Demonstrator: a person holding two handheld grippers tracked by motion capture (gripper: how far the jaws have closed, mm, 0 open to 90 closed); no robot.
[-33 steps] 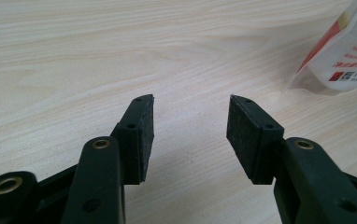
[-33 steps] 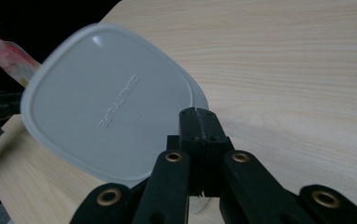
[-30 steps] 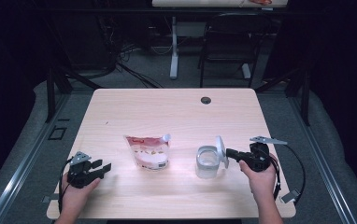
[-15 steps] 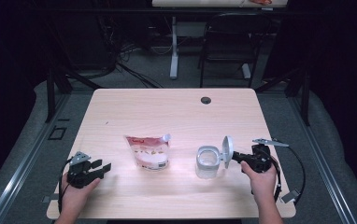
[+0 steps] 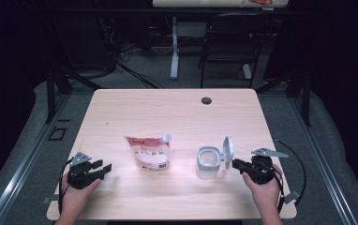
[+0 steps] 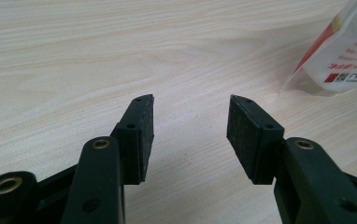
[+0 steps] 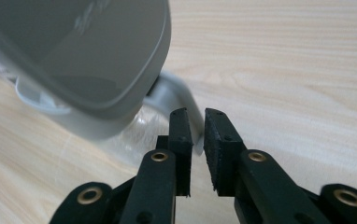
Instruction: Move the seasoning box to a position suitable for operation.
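Note:
A clear plastic container (image 5: 208, 163) stands right of the table's middle, its grey hinged lid (image 5: 227, 152) flipped up on edge. My right gripper (image 5: 236, 163) sits just right of the lid. In the right gripper view the lid (image 7: 97, 51) looms close at the upper left. The right gripper (image 7: 196, 122) has just been opening: its jaws stand a narrow gap apart, pressing on nothing. A red and white pouch (image 5: 148, 152) lies flat at the centre. My left gripper (image 5: 106, 168) rests low at the table's left, open and empty. In the left gripper view (image 6: 190, 126) the pouch's corner (image 6: 347, 56) lies off to the upper right.
The wooden table (image 5: 177, 112) has a round cable hole (image 5: 206, 101) near its far edge. A black chair (image 5: 228, 42) and a second table's leg (image 5: 174, 47) stand on the floor behind. Each gripper trails a cable near the front edge.
The lid has swung from a tilt to nearly upright. The right gripper's jaws have let go of it and drawn back slightly to the right. The left gripper has stayed put.

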